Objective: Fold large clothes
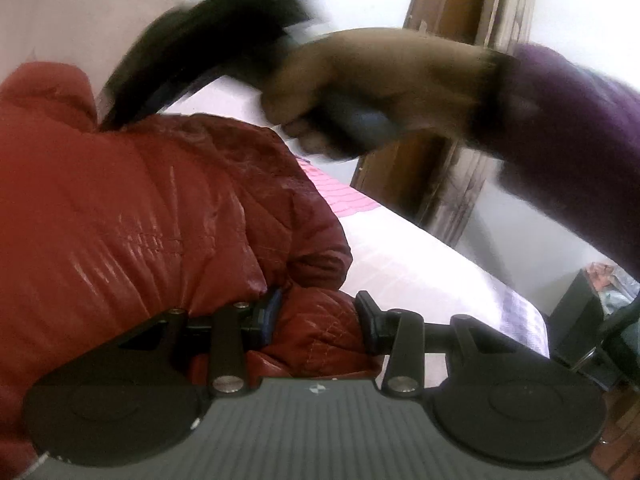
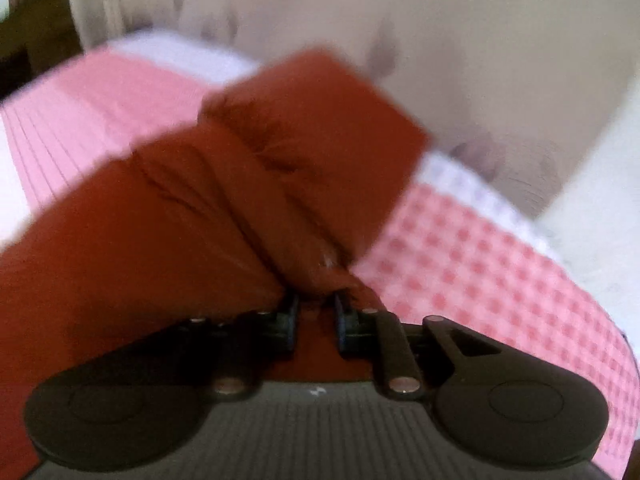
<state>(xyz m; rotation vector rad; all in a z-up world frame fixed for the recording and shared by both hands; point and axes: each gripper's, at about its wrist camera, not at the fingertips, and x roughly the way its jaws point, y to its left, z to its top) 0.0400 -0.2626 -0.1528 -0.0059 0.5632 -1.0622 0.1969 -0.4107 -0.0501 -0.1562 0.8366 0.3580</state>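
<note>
Jaws of the left gripper (image 1: 316,320) gripped a bunched fold of the red puffer jacket (image 1: 132,216), which lay on the bed (image 1: 416,264); the right hand (image 1: 360,88), purple-sleeved, reached over it. From the right wrist, the right gripper (image 2: 316,320) pinched the jacket's sleeve above the pink checked bedcover (image 2: 480,264).

The red puffer jacket (image 1: 132,208) is shiny and quilted, and it lies bunched on the bed (image 1: 420,264). One padded part, maybe a sleeve, is folded across the pink checked sheet (image 2: 480,264).
</note>
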